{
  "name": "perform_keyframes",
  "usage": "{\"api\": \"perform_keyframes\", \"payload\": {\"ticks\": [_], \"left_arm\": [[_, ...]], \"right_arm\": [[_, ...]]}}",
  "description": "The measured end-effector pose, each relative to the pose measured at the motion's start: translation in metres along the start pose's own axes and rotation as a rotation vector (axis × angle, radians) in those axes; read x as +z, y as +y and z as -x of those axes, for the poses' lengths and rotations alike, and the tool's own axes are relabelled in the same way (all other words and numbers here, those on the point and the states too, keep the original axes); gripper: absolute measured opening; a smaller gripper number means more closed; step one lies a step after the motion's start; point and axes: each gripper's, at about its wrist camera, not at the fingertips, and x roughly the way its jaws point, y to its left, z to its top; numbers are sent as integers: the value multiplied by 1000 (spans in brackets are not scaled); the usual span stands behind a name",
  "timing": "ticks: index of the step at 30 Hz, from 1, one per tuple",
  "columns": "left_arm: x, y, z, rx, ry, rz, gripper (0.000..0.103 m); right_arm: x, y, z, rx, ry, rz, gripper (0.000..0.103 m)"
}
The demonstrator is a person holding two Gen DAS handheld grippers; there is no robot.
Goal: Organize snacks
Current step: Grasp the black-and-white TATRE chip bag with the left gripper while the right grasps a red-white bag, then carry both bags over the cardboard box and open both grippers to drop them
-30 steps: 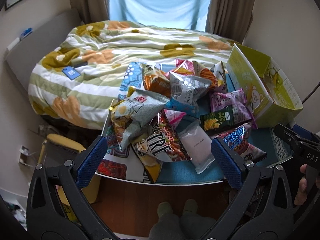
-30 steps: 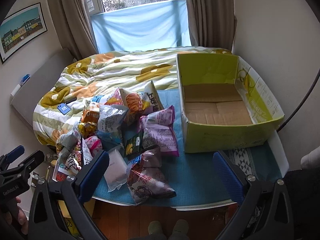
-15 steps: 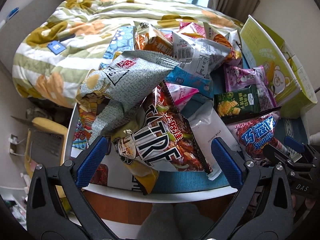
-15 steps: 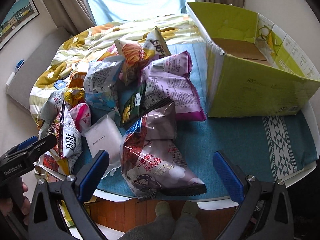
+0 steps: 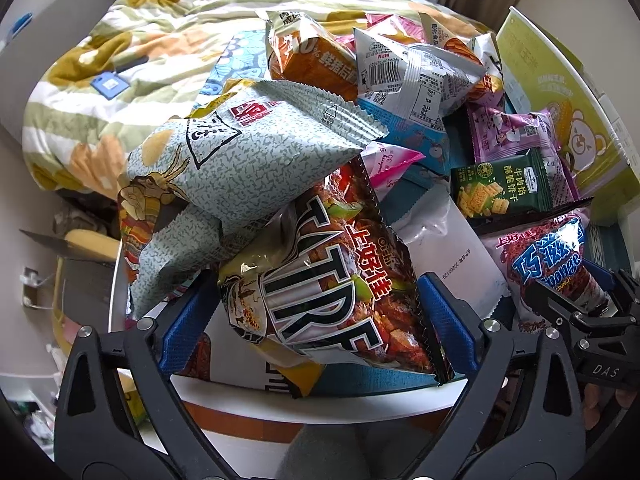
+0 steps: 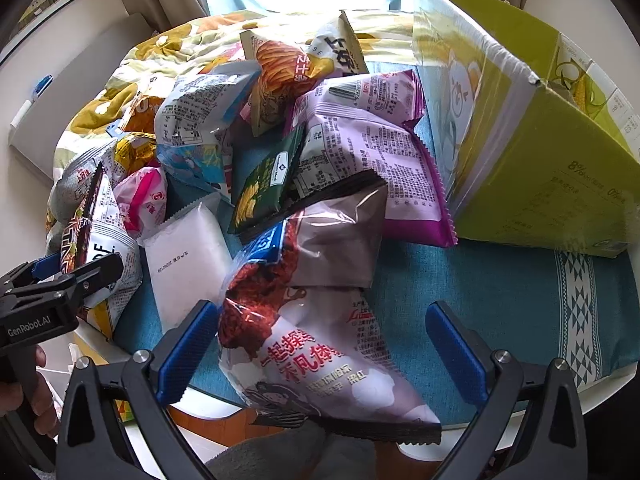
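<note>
Left gripper (image 5: pixel 316 328) spread wide, its blue pads either side of the red-and-black chip bag (image 5: pixel 332 280) at the near edge of the bench (image 5: pixel 360 404); pads not yet pressing on it as far as can be told. Right gripper (image 6: pixel 320 344) likewise spread, straddling the maroon-and-white sponge-crunch bag (image 6: pixel 308 320), nothing pinched.

Outward from these: the snack pile lies loose on the teal cloth (image 6: pixel 500 300). In it are a pale green patterned bag (image 5: pixel 248 160), a plain white packet (image 6: pixel 188 264), a dark green cracker pack (image 6: pixel 268 184), a purple bag (image 6: pixel 372 160) and more behind, overlapping.

The yellow-green cardboard box (image 6: pixel 560 168) stands at the right of the bench; the purple bag's edge touches or nearly touches its wall. Its inside is not visible.

Judgement: sorting barely begun. Every visible snack remains outside the box, so first grasps are pending and the whole pile is left.
</note>
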Motion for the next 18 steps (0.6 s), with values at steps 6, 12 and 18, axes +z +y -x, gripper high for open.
{"api": "perform_keyframes", "payload": {"ticks": [6, 12, 18], "left_arm": [[-3, 0, 7, -28, -15, 17, 80], [-4, -6, 17, -48, -20, 5, 77], [-2, -10, 37, -80, -52, -6, 77]], "right_arm": [[1, 1, -5, 60, 16, 8, 79], [3, 11, -1, 54, 12, 32, 60], [3, 19, 15, 57, -26, 40, 58]]}}
